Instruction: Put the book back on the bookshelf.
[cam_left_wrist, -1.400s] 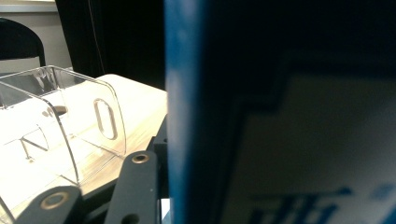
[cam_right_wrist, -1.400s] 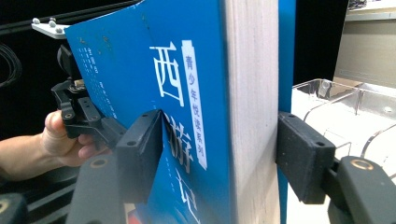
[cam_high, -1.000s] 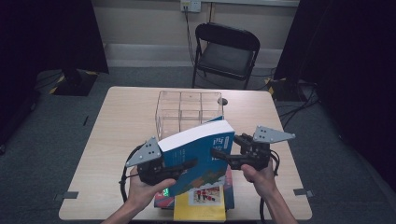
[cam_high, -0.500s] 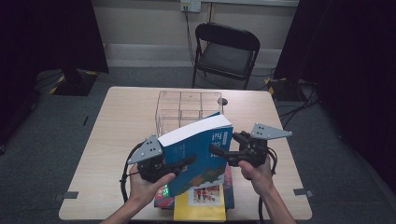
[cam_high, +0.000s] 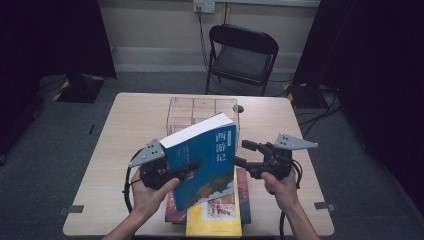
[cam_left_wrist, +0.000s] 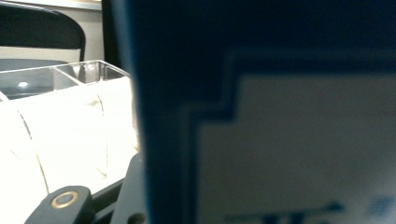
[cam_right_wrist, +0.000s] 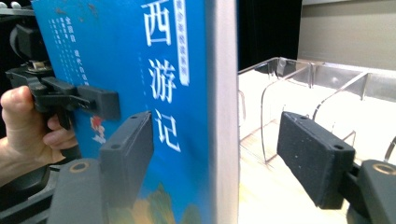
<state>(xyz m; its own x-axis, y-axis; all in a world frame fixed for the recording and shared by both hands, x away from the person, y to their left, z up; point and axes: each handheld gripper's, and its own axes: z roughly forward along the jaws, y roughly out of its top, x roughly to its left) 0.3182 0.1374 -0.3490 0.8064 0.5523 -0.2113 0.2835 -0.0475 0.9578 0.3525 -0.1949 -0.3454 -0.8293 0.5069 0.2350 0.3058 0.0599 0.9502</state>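
We hold the blue book clamped in the left hand-held gripper; the right hand-held gripper (jaws just widening, free at three o'clock) should next steer it into the clear organizer.

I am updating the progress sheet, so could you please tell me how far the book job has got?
Done: the blue book is lifted off the stack of books. In hand: the left claw grips it, tilted above the table; the right claw has just been opening, its pads off the book. Left, probably: standing it in the clear rack, whose slots look empty.
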